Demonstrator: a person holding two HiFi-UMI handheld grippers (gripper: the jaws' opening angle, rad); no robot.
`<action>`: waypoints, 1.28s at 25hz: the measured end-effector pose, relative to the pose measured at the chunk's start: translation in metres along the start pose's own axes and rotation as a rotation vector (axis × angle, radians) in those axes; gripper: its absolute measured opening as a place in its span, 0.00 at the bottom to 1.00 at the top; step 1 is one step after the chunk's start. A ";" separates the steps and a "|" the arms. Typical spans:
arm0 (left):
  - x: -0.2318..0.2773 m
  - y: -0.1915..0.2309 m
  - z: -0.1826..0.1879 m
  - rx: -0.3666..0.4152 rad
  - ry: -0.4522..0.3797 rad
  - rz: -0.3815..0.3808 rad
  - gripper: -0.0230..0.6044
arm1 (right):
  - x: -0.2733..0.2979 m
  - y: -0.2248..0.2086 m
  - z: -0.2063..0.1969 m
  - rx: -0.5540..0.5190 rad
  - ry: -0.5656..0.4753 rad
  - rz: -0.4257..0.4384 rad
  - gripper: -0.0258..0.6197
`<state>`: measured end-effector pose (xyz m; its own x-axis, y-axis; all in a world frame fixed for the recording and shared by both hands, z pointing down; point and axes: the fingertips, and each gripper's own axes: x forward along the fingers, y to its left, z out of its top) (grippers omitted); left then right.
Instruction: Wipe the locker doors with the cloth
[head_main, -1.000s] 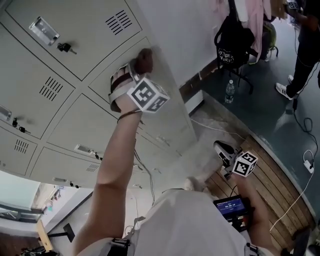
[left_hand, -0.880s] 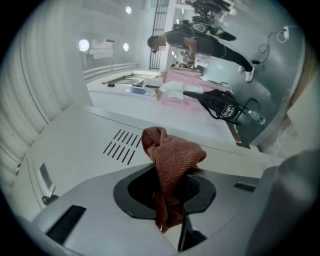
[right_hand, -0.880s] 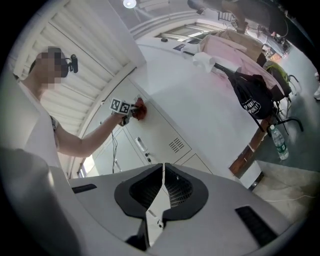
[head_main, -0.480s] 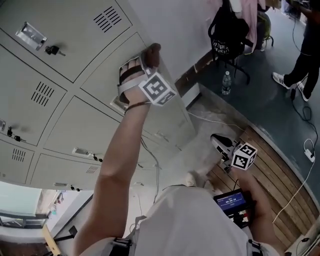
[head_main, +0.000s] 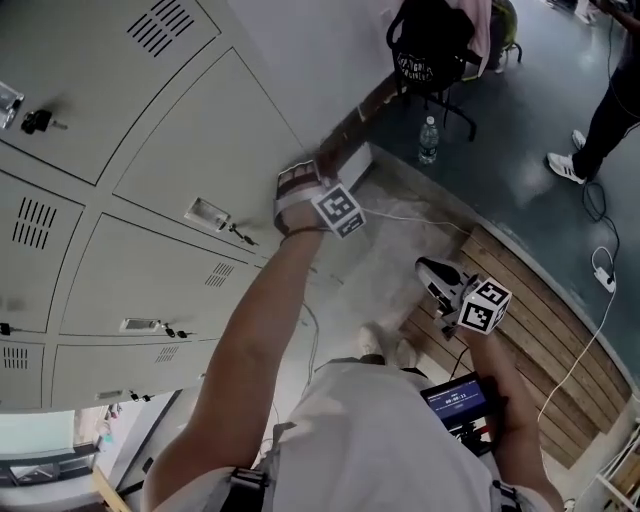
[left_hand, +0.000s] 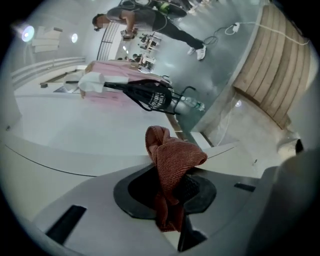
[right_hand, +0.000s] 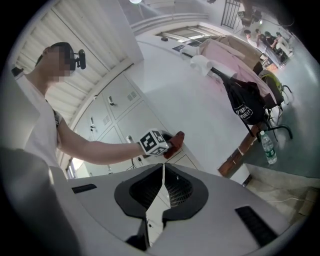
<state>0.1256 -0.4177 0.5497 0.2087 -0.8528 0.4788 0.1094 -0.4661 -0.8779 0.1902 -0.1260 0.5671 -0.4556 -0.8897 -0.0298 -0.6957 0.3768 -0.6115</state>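
Left gripper (left_hand: 172, 192): I'm clamping rust-red knitted cloth (left_hand: 175, 155), bunched forward to meet pale grey metal locker door (head_main: 200, 130). Right gripper (right_hand: 161, 175): I'm holding it closed, empty, aside.

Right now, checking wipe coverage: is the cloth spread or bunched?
Bunched: the cloth is a crumpled wad clamped in the left gripper.

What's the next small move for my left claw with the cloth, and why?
Probably drag the left claw across the locker door toward its latch: the claw is shut on the cloth at the door's far edge, so most of the panel lies that way.
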 end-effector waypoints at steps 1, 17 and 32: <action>0.008 -0.018 -0.002 0.006 0.011 -0.037 0.16 | -0.004 -0.003 0.000 0.005 0.000 -0.016 0.08; -0.100 -0.027 -0.001 -0.519 -0.333 -0.061 0.16 | 0.013 0.009 0.021 -0.075 0.058 0.043 0.08; -0.220 -0.045 -0.094 -1.122 -0.557 -0.102 0.16 | 0.061 0.078 0.060 -0.308 0.201 0.315 0.08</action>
<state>-0.0162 -0.2310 0.4836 0.6593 -0.7133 0.2376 -0.6789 -0.7006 -0.2195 0.1417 -0.1666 0.4704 -0.7478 -0.6639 -0.0047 -0.6247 0.7060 -0.3337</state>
